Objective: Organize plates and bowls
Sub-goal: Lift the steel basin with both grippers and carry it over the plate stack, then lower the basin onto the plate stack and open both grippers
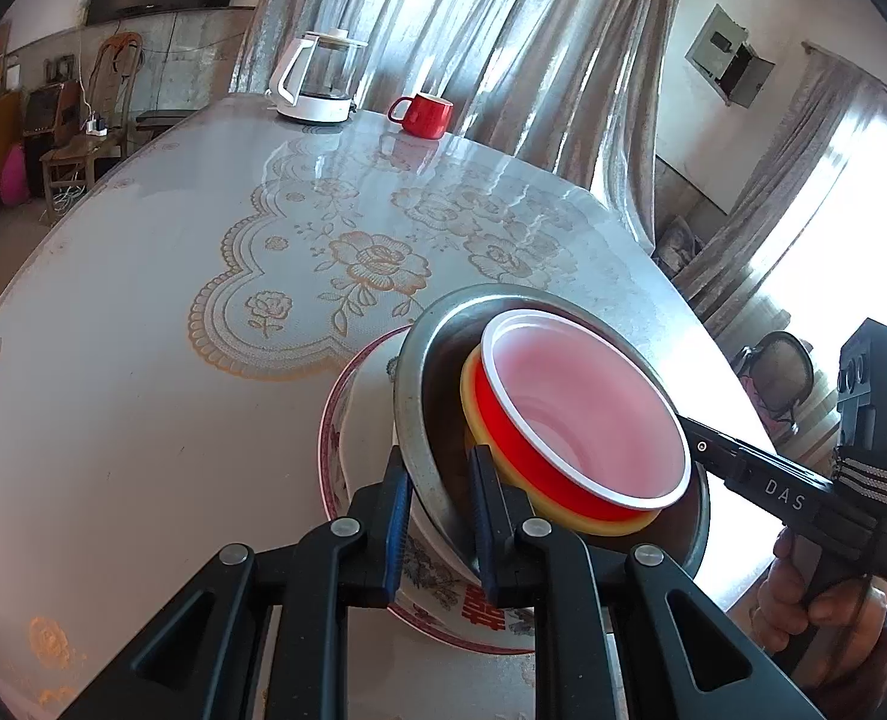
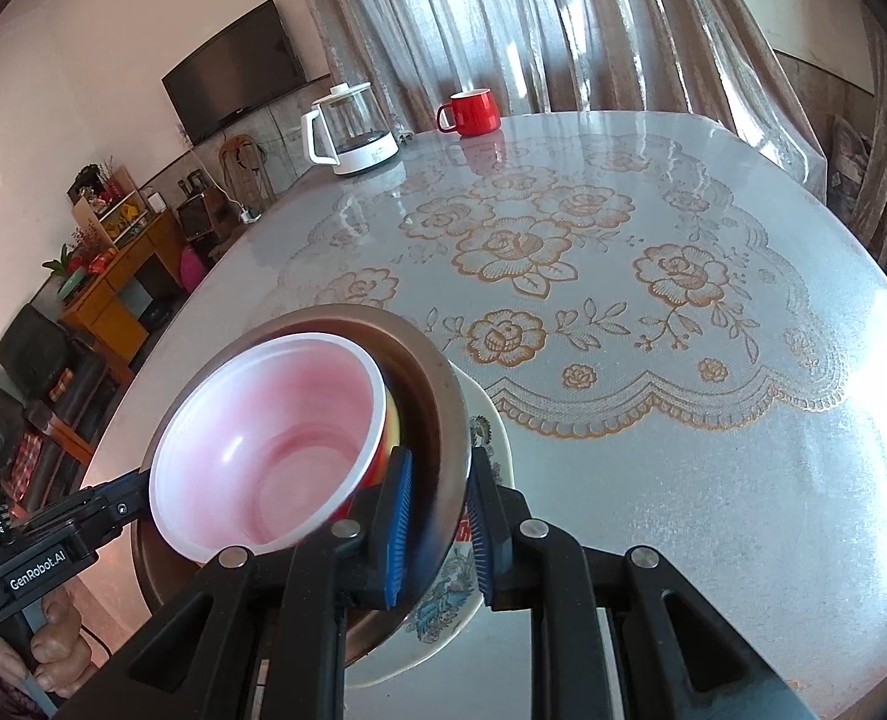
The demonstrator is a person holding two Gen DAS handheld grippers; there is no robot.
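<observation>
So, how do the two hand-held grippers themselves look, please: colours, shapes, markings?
Both look alike: the left hand-held gripper and the right hand-held gripper have black angular linkage arms with silver pivot pins and ribbed blue pads. White lettering marks the pistol-style bodies: "DAS" on the right one, "GenRobot.AI" on the left. Each carries a black-and-white striped strap.

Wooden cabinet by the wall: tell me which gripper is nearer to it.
Left. The left gripper clamps the metal bowl by its rim on the side toward the wooden cabinet; the right gripper clamps the opposite rim, farther away.
</observation>
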